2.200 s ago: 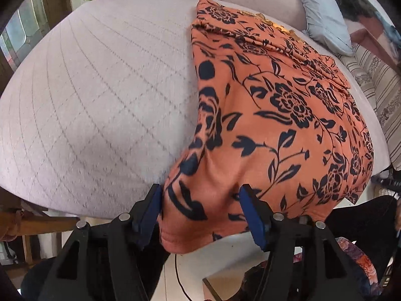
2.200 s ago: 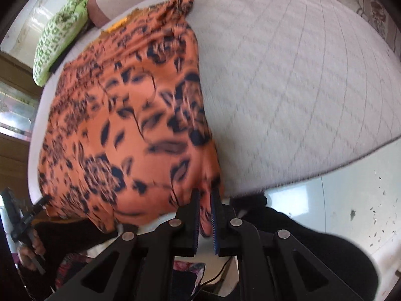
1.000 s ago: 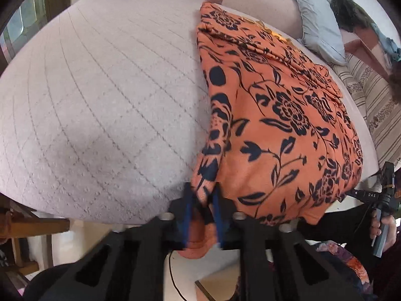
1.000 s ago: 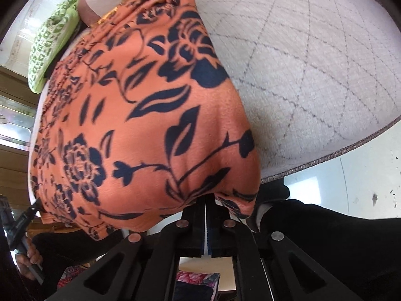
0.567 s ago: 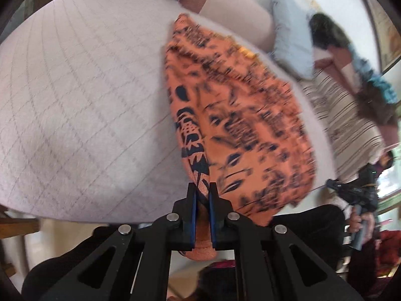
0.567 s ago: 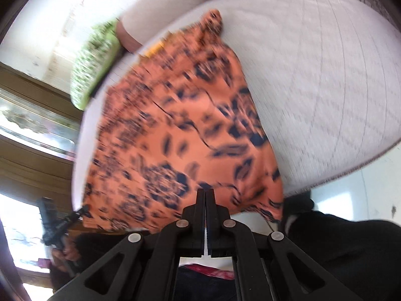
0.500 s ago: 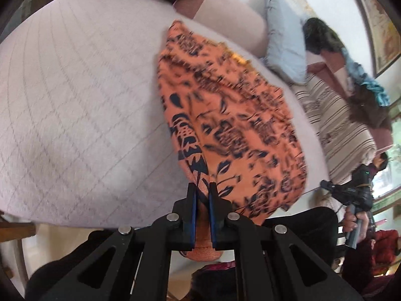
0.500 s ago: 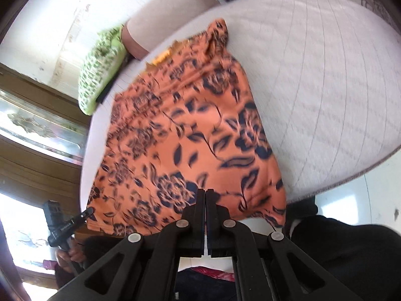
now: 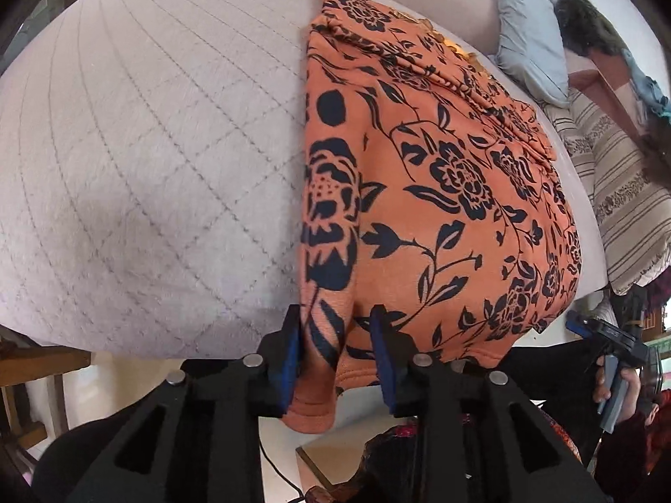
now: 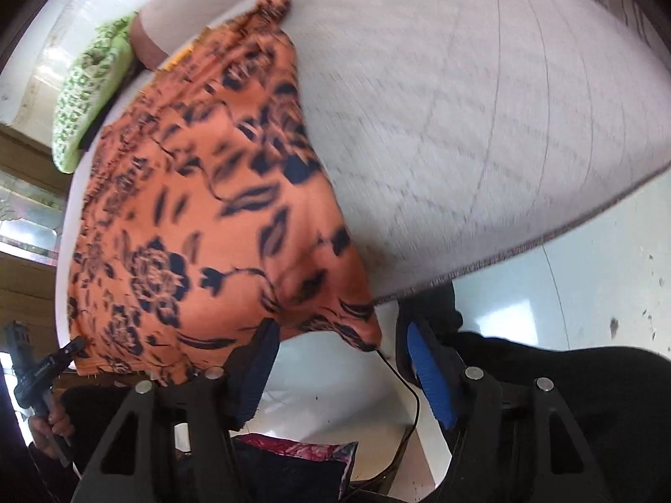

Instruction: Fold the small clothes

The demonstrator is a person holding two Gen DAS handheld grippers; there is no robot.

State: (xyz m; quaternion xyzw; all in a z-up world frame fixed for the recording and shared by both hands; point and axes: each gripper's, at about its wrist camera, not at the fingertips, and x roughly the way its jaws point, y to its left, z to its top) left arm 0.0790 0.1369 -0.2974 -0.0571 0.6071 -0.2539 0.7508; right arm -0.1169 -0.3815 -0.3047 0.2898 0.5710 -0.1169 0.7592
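Fingers on your left gripper (image 9: 337, 352) are spread, garment hem hanging loose between them — right gripper (image 10: 339, 373) gapes too, gripping nothing. Orange floral garment (image 9: 427, 193) lies flat on the quilted bed (image 9: 146, 146), near edge draped over.

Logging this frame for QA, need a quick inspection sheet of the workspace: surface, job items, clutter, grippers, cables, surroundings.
Surface: grey quilted mattress, bare beside the garment.
Job's things: one orange floral garment, spread flat, its near hem hanging over the mattress edge.
Clutter: green patterned cushion at the far edge; blue-grey pillow and striped bedding to the side.
Grippers: left gripper open, the hem corner loose between its pads; right gripper open, just below the other hem corner, not touching it.
Cables: thin black cable running under the right gripper.
Surroundings: pale tiled floor; wooden furniture behind.
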